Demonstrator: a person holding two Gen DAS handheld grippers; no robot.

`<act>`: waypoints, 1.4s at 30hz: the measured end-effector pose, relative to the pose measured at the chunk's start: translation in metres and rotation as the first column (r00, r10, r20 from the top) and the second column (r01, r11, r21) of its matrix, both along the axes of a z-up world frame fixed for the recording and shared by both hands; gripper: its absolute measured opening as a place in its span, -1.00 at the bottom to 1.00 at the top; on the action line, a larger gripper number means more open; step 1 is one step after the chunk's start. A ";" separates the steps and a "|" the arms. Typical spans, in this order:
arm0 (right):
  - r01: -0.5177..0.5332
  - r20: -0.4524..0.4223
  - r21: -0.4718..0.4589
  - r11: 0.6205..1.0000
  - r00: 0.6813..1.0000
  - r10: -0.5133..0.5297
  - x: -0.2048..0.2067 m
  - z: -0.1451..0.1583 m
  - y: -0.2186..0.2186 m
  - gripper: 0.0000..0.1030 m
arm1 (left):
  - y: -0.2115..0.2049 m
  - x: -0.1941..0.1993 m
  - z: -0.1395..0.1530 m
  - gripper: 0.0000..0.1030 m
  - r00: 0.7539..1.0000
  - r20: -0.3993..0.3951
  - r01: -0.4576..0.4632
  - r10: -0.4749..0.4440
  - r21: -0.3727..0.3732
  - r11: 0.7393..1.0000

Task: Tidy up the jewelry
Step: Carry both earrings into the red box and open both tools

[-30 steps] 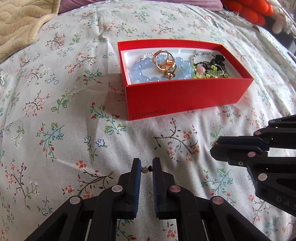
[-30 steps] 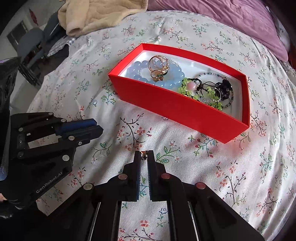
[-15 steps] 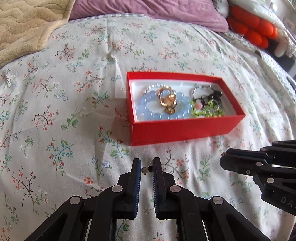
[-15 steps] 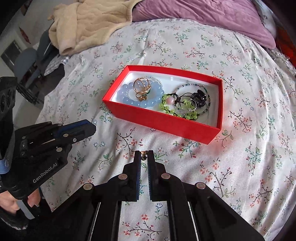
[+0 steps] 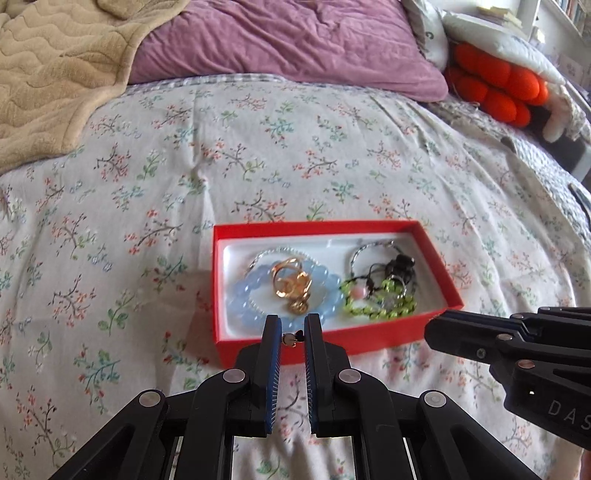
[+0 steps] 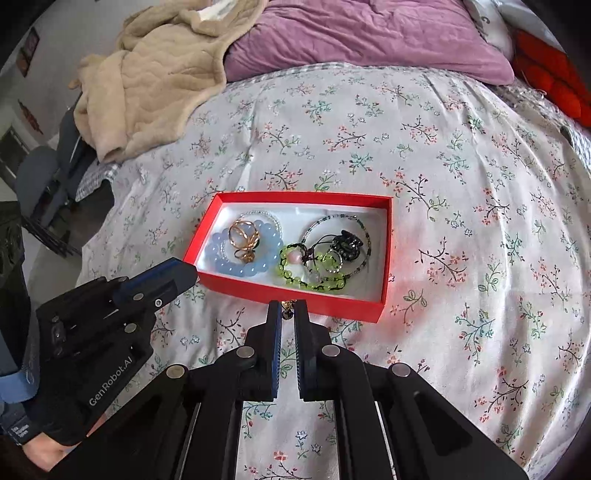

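Jewelry sits in the red box [image 6: 295,291] on my floral bedspread [image 6: 461,155], near the middle of the bed, well short of the head edge. Going left to right inside the box: blue bead bracelet [image 6: 225,264] at the left end with gold rings [image 6: 242,234] lying on top of it and a thin pale bead strand [image 6: 271,218] behind; then the green bead bracelet [image 6: 295,278] with a pink bead, tangled with dark cord and a black charm [image 6: 345,242], plus a thin wire bangle [image 6: 334,221] looped around that clump at the right end.

Off the bed's far left edge: beige blanket [image 6: 147,74]. Purple pillow [image 6: 354,33] along the head edge, orange plush [image 5: 495,88] at the far right corner.

My left gripper [image 5: 293,332] is in front of the box's near wall, jaws nearly together, pinching a small earring [image 5: 291,338] with a dark bead and a metal stud at the tips. My right gripper [image 6: 287,308] is also at the near wall, further right, jaws nearly closed on a small gold and dark earring piece [image 6: 287,312]. Cannot tell whether the two pieces are joined. Both grippers are held above the bedspread, tips beside each other but apart.
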State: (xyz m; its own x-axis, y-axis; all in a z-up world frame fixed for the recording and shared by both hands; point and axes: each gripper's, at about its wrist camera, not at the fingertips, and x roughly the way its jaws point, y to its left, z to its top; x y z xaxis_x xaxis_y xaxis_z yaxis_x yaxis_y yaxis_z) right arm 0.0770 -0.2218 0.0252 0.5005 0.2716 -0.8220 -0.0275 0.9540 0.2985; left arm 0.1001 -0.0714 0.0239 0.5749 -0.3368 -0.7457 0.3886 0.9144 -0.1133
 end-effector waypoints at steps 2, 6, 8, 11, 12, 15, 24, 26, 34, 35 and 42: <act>0.017 -0.001 0.007 1.000 1.000 -0.017 0.004 -0.001 -0.004 -0.86 | -0.006 0.004 -0.001 -0.87 1.000 0.010 -0.017 0.017 0.007 1.000; 0.041 -0.005 0.017 0.999 0.999 -0.041 0.013 -0.004 -0.012 -0.86 | -0.016 0.012 -0.006 -0.86 1.000 0.011 -0.024 0.024 0.009 1.000; 0.055 -0.007 0.023 0.998 0.998 -0.054 0.017 -0.006 -0.016 -0.86 | -0.020 0.016 -0.008 -0.86 1.000 0.010 -0.028 0.028 0.002 1.000; 0.075 -0.004 0.039 0.996 0.997 -0.075 0.022 -0.008 -0.022 -0.86 | -0.024 0.024 -0.011 -0.86 1.000 0.003 -0.031 0.031 -0.017 0.999; 0.082 -0.004 0.047 0.996 0.997 -0.081 0.024 -0.009 -0.024 -0.86 | -0.025 0.025 -0.012 -0.86 0.999 0.004 -0.032 0.032 -0.018 0.999; 0.092 -0.007 0.066 0.994 0.996 -0.092 0.030 -0.012 -0.028 -0.86 | -0.030 0.030 -0.015 -0.86 0.999 0.009 -0.030 0.030 -0.030 0.999; 0.130 -0.041 0.109 0.985 0.991 -0.126 0.044 -0.025 -0.037 -0.85 | -0.040 0.045 -0.020 -0.84 0.999 -0.007 -0.038 0.038 -0.084 0.996; 0.133 -0.048 0.124 0.983 0.991 -0.128 0.046 -0.026 -0.038 -0.82 | -0.039 0.046 -0.019 -0.83 0.999 -0.007 -0.044 0.044 -0.091 0.995; 0.119 -0.049 0.117 0.986 0.992 -0.114 0.045 -0.021 -0.041 -0.82 | -0.035 0.044 -0.018 -0.45 0.999 -0.018 -0.048 0.047 -0.082 0.995; 0.119 -0.047 0.118 0.986 0.992 -0.114 0.044 -0.020 -0.041 -0.82 | -0.034 0.043 -0.016 -0.40 0.999 -0.016 -0.047 0.046 -0.081 0.996; 0.110 -0.025 0.088 0.990 0.994 -0.108 0.029 -0.006 -0.047 -0.69 | -0.024 0.025 -0.005 -0.09 0.999 -0.007 -0.049 0.049 -0.043 0.998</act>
